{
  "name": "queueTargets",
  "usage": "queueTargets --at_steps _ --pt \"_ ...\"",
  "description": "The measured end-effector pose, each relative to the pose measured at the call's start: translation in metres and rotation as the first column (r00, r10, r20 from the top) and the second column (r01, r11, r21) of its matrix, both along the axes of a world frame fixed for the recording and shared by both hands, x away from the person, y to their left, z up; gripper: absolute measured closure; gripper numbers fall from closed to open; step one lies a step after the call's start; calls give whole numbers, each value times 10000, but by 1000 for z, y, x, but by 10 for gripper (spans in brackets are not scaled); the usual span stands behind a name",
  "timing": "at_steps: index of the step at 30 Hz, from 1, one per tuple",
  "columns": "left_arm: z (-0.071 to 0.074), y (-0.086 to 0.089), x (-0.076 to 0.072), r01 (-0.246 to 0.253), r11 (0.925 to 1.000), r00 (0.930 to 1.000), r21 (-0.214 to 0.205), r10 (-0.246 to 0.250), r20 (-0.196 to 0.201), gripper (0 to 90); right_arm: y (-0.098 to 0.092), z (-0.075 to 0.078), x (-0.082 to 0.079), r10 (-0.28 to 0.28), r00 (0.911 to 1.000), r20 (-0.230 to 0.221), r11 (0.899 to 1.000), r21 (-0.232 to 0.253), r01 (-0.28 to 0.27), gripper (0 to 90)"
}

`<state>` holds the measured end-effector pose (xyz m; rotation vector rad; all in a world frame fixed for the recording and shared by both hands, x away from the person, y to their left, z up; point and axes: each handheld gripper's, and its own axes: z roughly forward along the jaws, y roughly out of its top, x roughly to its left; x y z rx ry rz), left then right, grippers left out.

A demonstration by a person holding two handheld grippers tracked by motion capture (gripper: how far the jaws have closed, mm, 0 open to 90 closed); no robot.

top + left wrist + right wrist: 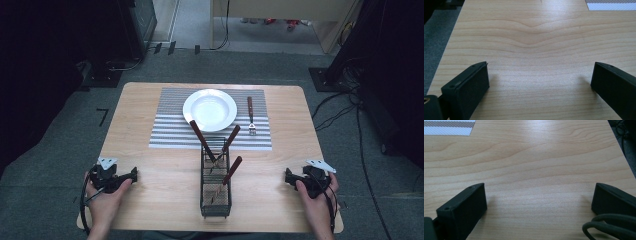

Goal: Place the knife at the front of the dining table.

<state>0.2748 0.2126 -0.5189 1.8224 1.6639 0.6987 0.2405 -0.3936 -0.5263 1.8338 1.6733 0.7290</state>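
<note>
High view first: my left gripper (134,175) rests near the tabletop's front left corner, jaws spread wide with nothing but bare wood between them, as the left gripper view confirms. Toward the middle of the front edge stands the wire caddy (215,199), with three brown-handled utensils (230,172) leaning out of it at loose angles (none of them upright). My right gripper (289,176) sits near the front right corner, equally wide and empty, its cable (610,227) curling by one jaw. The likely trouble, I judge, is the caddy: it looks light and narrow, so a sideways pull on a slanted handle could tip it or drag the neighbouring handles along. A careless reach past it could also clip the plate (192,116) on the striped mat (165,135) behind.
</note>
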Motion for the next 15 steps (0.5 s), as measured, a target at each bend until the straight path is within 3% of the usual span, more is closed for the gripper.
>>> queueTargets --at_steps 5,9,15 --pt "0 0 -1 -77 10000 10000 -7 77 -16 16 0 0 0 8 10000 -3 10000 -1 -8 0" --pt "5 -4 -3 4 9999 9996 -102 -7 -281 19 0 0 0 -6 10000 -8 10000 3 6 0" --pt "24 -24 -8 710 9964 9972 -455 -697 281 19 0 0 0 -6 10000 -12 10000 6 6 0"
